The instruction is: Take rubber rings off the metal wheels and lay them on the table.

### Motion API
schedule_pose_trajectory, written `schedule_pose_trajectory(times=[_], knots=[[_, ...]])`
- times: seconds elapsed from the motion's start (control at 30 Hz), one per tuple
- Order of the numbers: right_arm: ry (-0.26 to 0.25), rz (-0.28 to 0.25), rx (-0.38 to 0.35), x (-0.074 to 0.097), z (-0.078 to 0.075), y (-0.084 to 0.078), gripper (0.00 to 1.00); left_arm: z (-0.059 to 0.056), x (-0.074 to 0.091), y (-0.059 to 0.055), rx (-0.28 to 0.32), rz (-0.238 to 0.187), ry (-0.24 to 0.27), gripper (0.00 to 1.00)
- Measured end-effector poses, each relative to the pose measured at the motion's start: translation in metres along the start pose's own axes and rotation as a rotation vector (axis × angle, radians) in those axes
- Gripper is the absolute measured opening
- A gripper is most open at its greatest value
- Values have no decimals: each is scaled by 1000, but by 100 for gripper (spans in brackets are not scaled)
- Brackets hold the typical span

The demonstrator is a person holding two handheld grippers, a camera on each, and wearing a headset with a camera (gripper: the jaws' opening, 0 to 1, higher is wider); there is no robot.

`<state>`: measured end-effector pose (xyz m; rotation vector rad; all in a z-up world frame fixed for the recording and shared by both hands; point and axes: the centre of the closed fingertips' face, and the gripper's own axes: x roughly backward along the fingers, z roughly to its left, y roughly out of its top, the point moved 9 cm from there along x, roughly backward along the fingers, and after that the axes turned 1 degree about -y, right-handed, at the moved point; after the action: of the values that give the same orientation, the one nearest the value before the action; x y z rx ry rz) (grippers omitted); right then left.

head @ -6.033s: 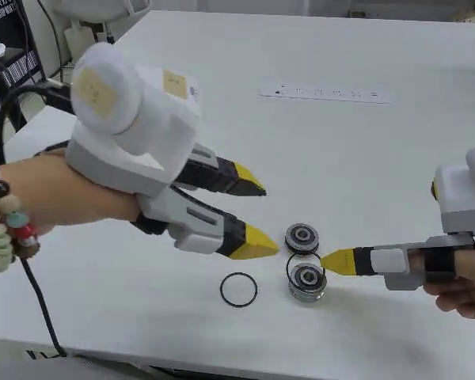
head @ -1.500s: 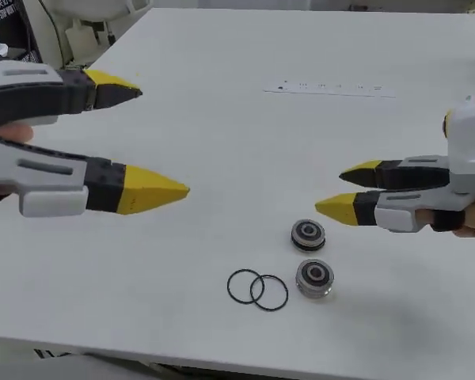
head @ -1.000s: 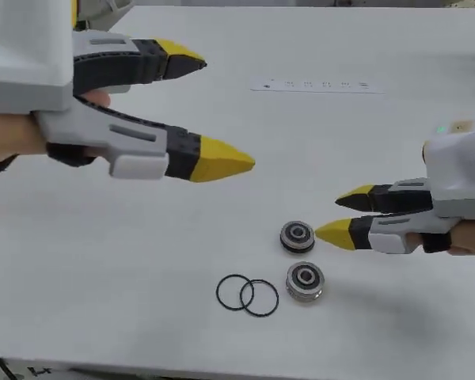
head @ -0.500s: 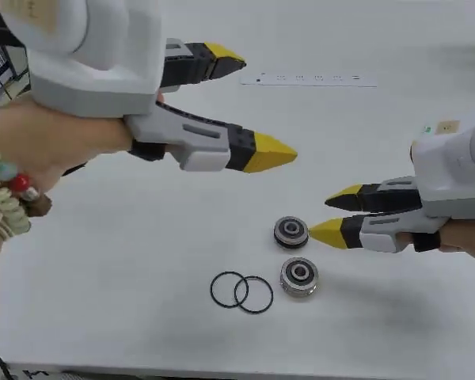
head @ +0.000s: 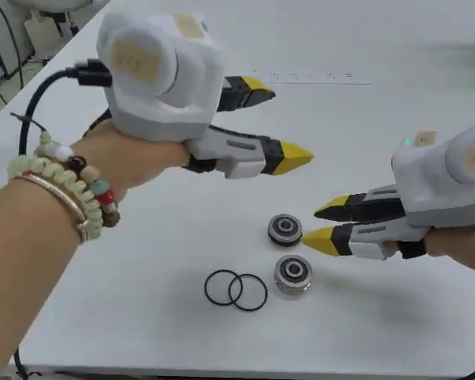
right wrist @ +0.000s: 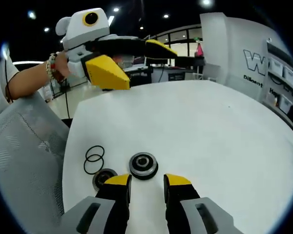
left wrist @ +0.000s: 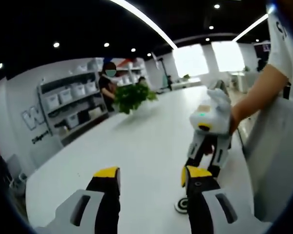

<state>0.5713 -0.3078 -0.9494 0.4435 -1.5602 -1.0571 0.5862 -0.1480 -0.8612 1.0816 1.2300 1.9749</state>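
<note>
Start at the lower centre of the head view. Two thin black rubber rings [head: 236,290] lie flat on the white table [head: 142,317], overlapping each other. Just to their right stands the nearer round metal wheel with a dark hub [head: 292,275], close to the rings but not touching them. The second metal wheel [head: 286,229] lies just above it in the frame, the two wheels side by side with a small gap. You cannot tell from these views whether any ring remains on either wheel.

At the right of the frame, your right gripper [head: 315,224] points its yellow tips at the second wheel. The lower tip sits just beside the wheel's rim. Its jaws stand narrowly apart with nothing between them. The right gripper view confirms this: the gripper's tips [right wrist: 147,180] frame a small gap at the bottom centre, the second wheel [right wrist: 143,165] is just beyond them, the nearer wheel [right wrist: 103,178] is at lower left, and the rings [right wrist: 93,160] lie left of centre.

At upper left of the head view, your left gripper [head: 287,125] hangs above the table, jaws spread wide and empty. Beaded bracelets [head: 63,190] circle that wrist.

Near the top edge lies a white power strip [head: 309,77].
</note>
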Motion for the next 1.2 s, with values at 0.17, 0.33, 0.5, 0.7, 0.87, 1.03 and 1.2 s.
schedule_pose_trajectory(times=[0.17, 0.33, 0.5, 0.7, 0.87, 1.03, 1.2], knots=[[-4, -3, -9, -1, -1, -1, 24, -6, -2, -37, 71, 50, -6, 48], [0, 9, 1, -4, 2, -3, 23, -12, -7, -56, 74, 113, -21, 36], [13, 15, -2, -10, 4, -5, 23, -24, -15, -62, 69, 144, -74, 31], [4, 17, -5, -13, 4, -5, 24, -34, -24, -67, 79, 166, -111, 28], [3, 35, -2, -16, 4, -8, 24, -38, -29, -71, 111, 172, -137, 21], [0, 33, 1, -17, 4, -7, 24, -39, -31, -74, 120, 179, -147, 18], [-6, 29, 3, -18, 3, -7, 24, -42, -32, -77, 131, 185, -164, 15]])
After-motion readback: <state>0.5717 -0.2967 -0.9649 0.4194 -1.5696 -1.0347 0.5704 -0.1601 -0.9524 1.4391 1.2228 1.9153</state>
